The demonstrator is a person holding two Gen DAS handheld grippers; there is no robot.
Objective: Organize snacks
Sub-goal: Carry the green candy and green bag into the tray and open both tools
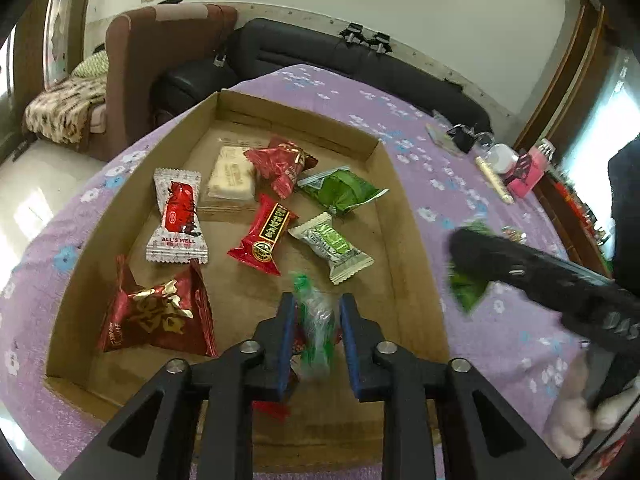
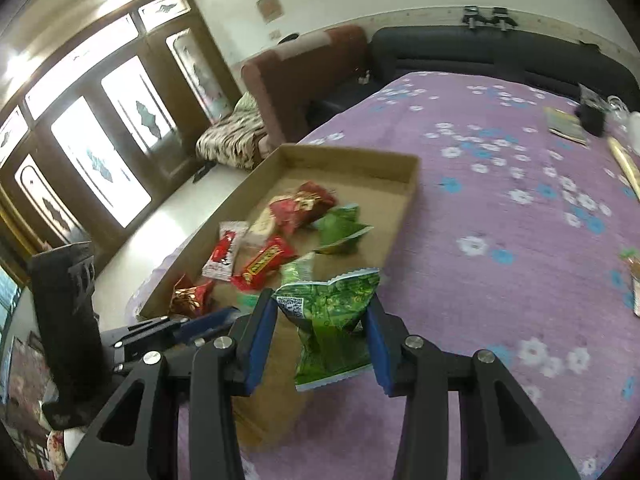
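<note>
Nearest the left wrist lens, the left gripper (image 1: 316, 320) has its blue-padded fingers (image 1: 286, 336) standing apart on either side of a blurred green-and-clear wrapped candy (image 1: 316, 332), which sits in the gap; whether the pads touch it I cannot tell. It hangs over the near end of a shallow cardboard tray (image 1: 404, 216) resting on the purple flowered tabletop (image 1: 460, 184). Inside the tray, a dark red gold-lettered pouch (image 1: 158, 316) lies at 9 o'clock from that gripper, a white and red "ALL'S WELL" candy (image 1: 176, 218) at about 10 o'clock, a red bar-shaped candy (image 1: 264, 236) at 11 o'clock and a white and green candy (image 1: 332, 246) at 12 o'clock. Farther back lie a pale cream packet (image 1: 232, 178), a crumpled red packet (image 1: 282, 166) partly on it, and a green pouch (image 1: 340, 190) just to their right. In the right wrist view, the right gripper (image 2: 326, 334) is clamped on a green foil packet (image 2: 332, 328), pads pressing its crumpled sides, above the tray's near right corner; from the left wrist this gripper shows as a blurred black shape at 3 o'clock. Small clutter (image 1: 516, 164) sits near the tabletop's far right edge, well apart from the tray.
</note>
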